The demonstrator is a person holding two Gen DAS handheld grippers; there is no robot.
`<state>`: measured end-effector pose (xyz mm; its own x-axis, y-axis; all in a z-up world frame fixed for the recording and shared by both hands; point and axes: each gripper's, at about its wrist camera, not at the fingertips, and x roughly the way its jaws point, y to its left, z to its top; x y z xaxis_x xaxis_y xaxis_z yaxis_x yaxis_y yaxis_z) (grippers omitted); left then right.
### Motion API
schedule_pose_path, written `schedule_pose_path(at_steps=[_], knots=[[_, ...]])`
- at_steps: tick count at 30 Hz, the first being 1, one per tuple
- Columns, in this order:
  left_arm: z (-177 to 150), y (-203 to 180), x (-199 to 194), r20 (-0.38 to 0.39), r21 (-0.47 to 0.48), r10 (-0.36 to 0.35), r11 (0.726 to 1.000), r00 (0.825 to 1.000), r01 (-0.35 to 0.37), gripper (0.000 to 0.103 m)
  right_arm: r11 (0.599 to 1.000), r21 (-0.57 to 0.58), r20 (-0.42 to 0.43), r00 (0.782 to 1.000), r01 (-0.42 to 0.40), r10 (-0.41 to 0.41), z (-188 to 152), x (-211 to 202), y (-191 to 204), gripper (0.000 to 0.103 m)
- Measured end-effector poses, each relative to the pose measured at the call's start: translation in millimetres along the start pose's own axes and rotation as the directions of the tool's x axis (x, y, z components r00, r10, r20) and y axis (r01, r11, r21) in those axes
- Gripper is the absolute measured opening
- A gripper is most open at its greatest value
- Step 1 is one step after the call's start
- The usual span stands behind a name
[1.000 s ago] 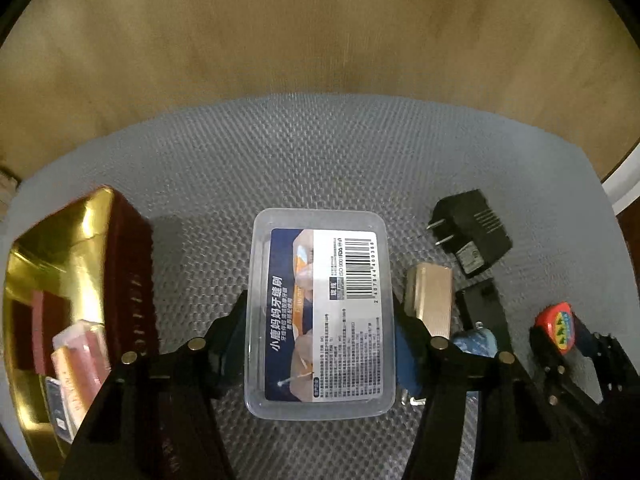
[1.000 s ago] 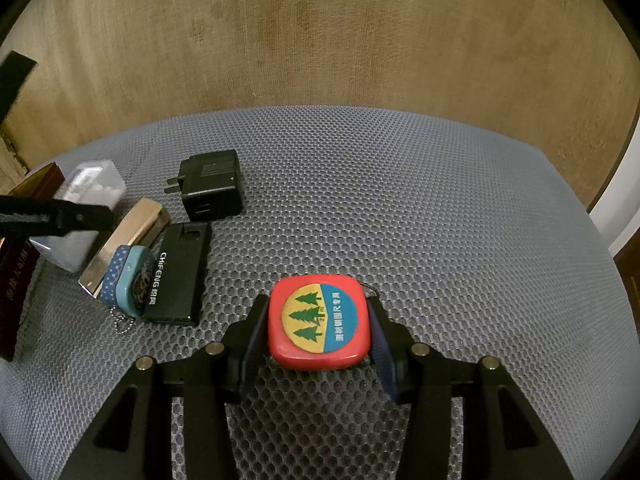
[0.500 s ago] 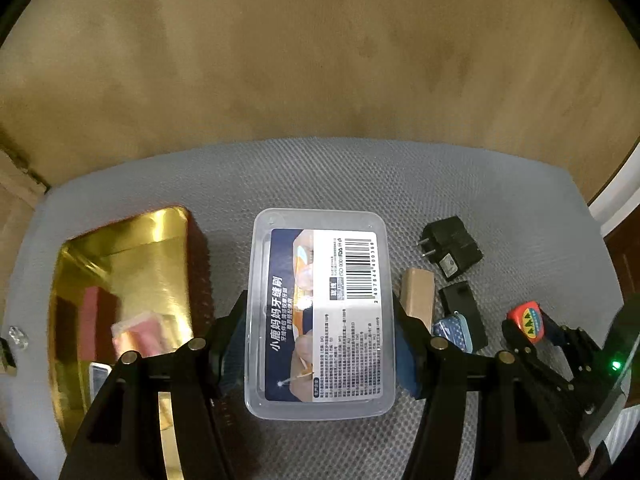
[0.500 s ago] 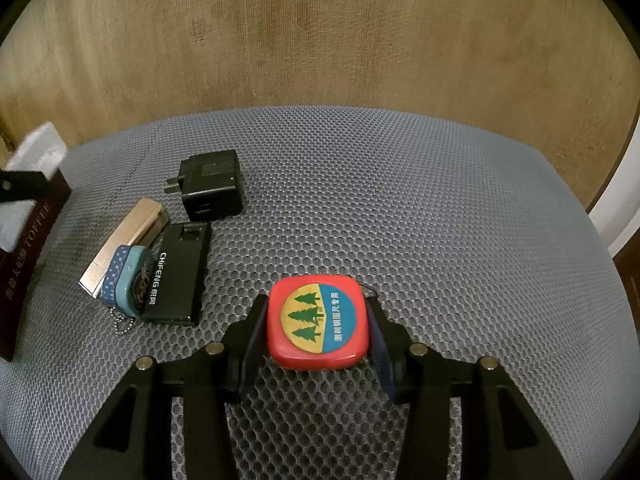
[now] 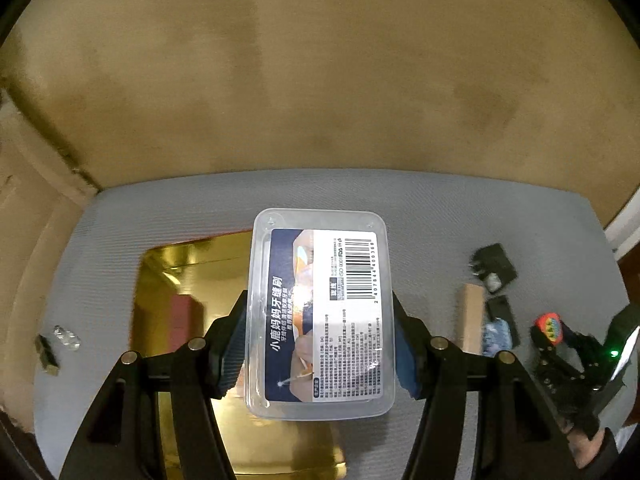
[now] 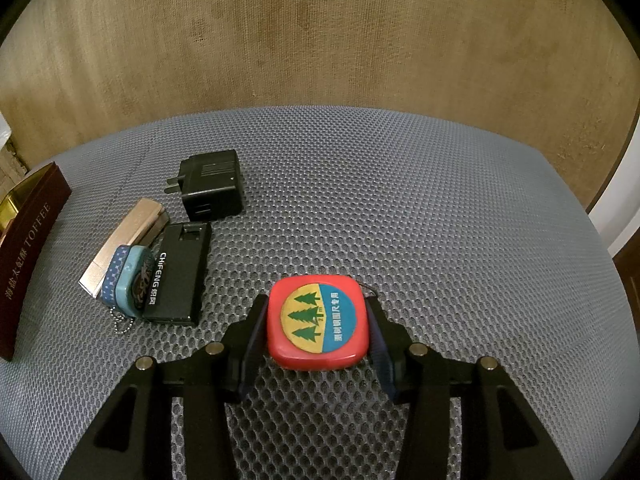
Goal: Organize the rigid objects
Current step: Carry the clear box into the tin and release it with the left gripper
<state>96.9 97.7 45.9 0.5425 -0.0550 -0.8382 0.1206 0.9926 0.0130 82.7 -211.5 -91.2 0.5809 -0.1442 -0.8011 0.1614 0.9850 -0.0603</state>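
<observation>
The left hand-held gripper [image 5: 320, 344] clamps the clear box [image 5: 320, 312] by its long sides, its long axis pointing away, raised over the gold tin's [image 5: 192, 268] right edge, while the right hand-held gripper [image 6: 318, 336] clasps the red tape measure [image 6: 318, 322] on the surface [image 6: 400, 208].

The clear plastic box with the barcode label [image 5: 320, 312] hides part of the gold-lined tin [image 5: 176, 280] beneath it, whose contents are blurred. Two small objects [image 5: 56, 344] at the left are too blurred to identify. The dark red toffee tin [image 6: 28, 248] is cut off by the right wrist view's edge.
</observation>
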Motion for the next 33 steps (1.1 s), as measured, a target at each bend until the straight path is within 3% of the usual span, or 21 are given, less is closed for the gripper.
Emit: schedule_pose_path(at_steps=[16,33], knots=[[-3.2,77.9,30.2,-0.076,-0.104,0.090,0.990,0.993,-0.098,0.057,1.000,0.000,0.000,1.000,0.000,0.000,0.2,-0.4,0.9,0.048],[3.3,87.0,75.0,-0.157,-0.114,0.123,0.983,0.980,-0.142,0.058,1.000,-0.002,-0.005,1.000,0.003,-0.003,1.2,-0.9,2.4,0.048]])
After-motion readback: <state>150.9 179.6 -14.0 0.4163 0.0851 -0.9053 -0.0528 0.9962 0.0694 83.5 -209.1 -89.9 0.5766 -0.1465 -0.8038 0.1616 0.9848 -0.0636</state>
